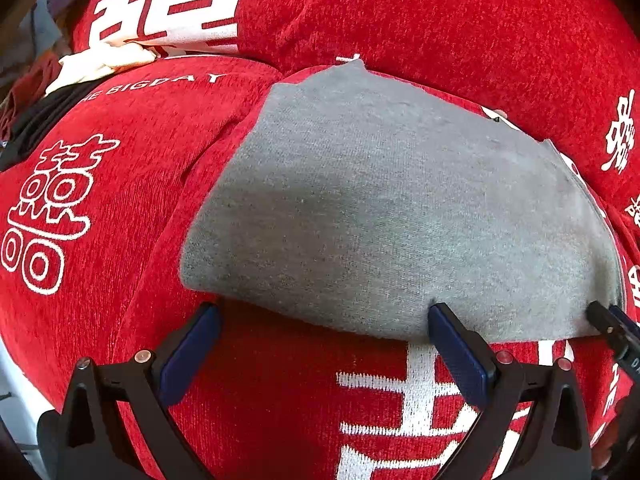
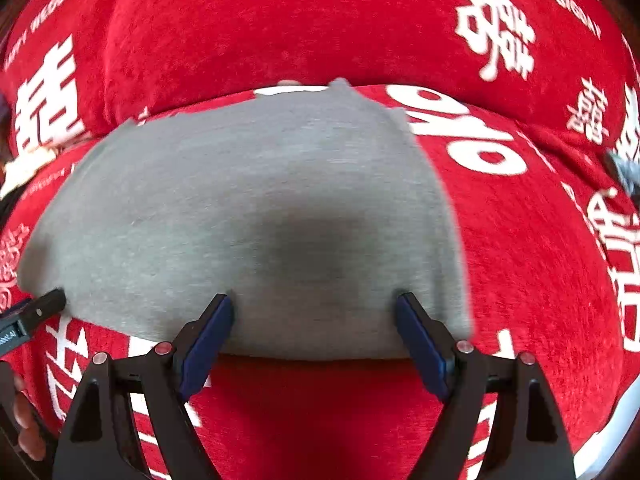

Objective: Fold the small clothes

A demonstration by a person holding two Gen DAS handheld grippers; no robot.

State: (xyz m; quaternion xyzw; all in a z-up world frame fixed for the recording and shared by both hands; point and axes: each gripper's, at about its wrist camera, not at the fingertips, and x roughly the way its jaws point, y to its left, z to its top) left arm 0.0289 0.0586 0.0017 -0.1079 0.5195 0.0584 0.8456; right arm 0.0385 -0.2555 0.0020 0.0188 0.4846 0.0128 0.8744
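A grey garment lies flat and folded on the red sofa cover; it also shows in the right wrist view. My left gripper is open, its fingertips at the garment's near edge, left half. My right gripper is open, its fingertips resting on the garment's near edge, right half. The right gripper's finger shows at the garment's near right corner in the left wrist view. The left gripper's finger shows at the near left corner in the right wrist view.
The red cover with white characters spreads over the seat and the backrest. A pile of other clothes, white, black and dark red, lies at the far left. The sofa's front edge is just below the grippers.
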